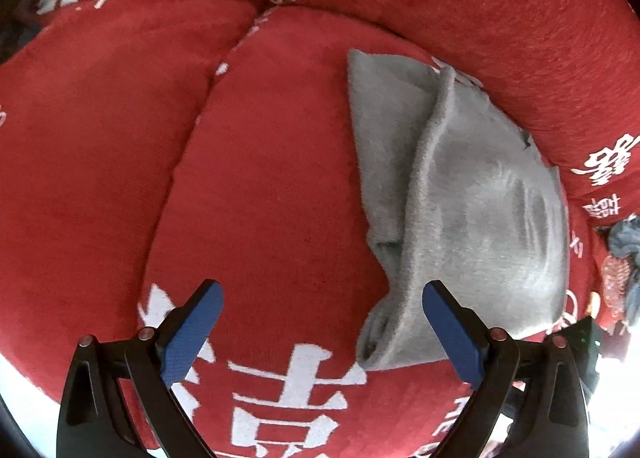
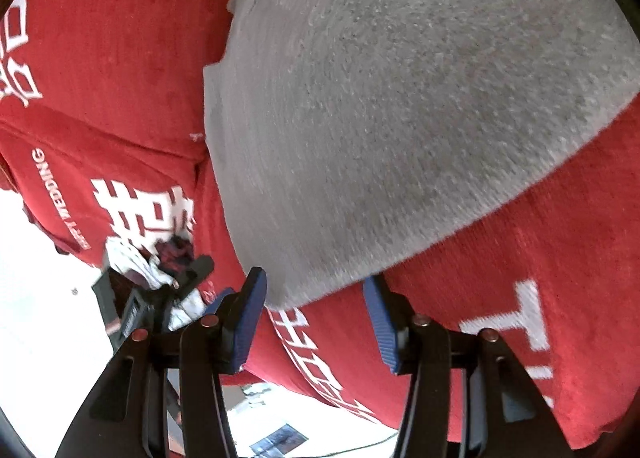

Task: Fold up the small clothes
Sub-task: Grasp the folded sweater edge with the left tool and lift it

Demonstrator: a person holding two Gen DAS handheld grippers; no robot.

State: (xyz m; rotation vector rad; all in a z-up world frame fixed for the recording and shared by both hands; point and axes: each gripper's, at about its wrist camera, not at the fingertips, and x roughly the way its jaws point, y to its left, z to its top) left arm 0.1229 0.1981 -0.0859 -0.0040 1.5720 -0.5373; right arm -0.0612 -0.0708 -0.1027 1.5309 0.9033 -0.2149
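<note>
We are holding our left gripper (image 1: 322, 304) open over the red blanket (image 1: 260, 178), our right gripper (image 2: 316, 290) open and empty. The gray cloth (image 1: 460, 186) is lying folded toward the blanket's far right edge.

A red plush cover (image 1: 280, 186) printed with large white characters and small English lettering drapes cushioned furniture, its seams dividing padded sections. Beyond the cover's edge a white floor (image 2: 48, 298) glares in bright light. A small heap of dark and light cloth (image 2: 160, 258) lies near that edge.
</note>
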